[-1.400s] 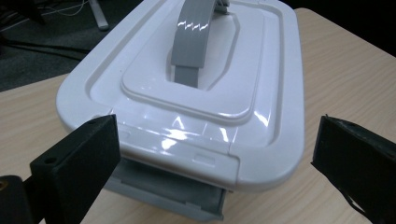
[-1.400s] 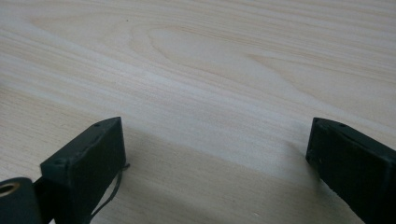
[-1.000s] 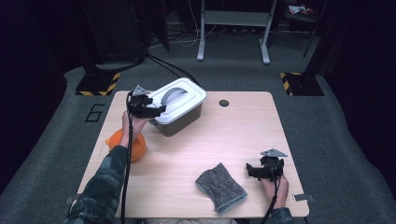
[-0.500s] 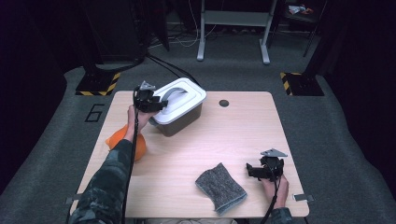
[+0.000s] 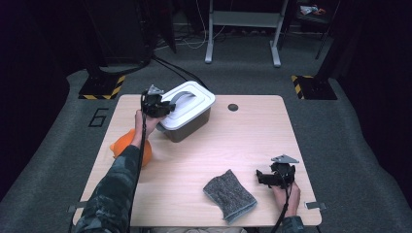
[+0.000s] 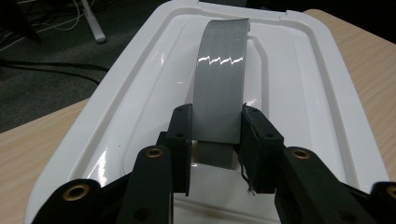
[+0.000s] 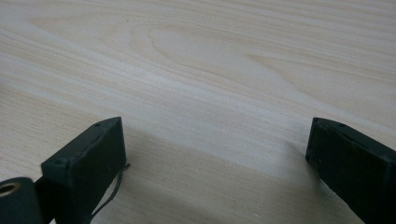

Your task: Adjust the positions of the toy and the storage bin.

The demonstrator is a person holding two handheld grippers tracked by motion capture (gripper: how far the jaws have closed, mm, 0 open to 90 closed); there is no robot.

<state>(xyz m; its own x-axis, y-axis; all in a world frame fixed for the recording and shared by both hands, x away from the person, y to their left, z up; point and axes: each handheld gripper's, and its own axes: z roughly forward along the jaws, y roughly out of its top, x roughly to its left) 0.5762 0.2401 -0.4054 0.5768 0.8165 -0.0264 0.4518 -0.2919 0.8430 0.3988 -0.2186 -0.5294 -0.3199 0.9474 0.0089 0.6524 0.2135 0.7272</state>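
1. High view, your left arm: the camouflage sleeve runs up from the bottom left corner, forearm stretched forward across the table [image 5: 194, 145], with the left gripper [image 5: 160, 108] at the near left end of the white lid [image 5: 194, 99].
2. Left gripper, grasp: in the left gripper view your left gripper [image 6: 216, 140] has its jaws drawn in narrow on either side of the grey handle [image 6: 219, 93], pads touching both edges of the strap near its lower end.
3. Grey handle: an arched grey strip running lengthwise down the middle of the lid, glossy.
4. White lid: sits on a dark bin [image 5: 187, 127] at the far left of the table, set at an angle to the table edge.
5. Your right hand: low at the near right of the table, wrist coming in from the bottom edge, right gripper [image 5: 265, 177] pointing left.
6. Right gripper, state: jaws spread wide over bare wood, holding nothing.
7. Grey cloth [image 5: 229, 195]: lies flat just left of the right gripper, apart from it.
8. Orange object [image 5: 125, 144]: on the table under your left forearm, partly hidden.
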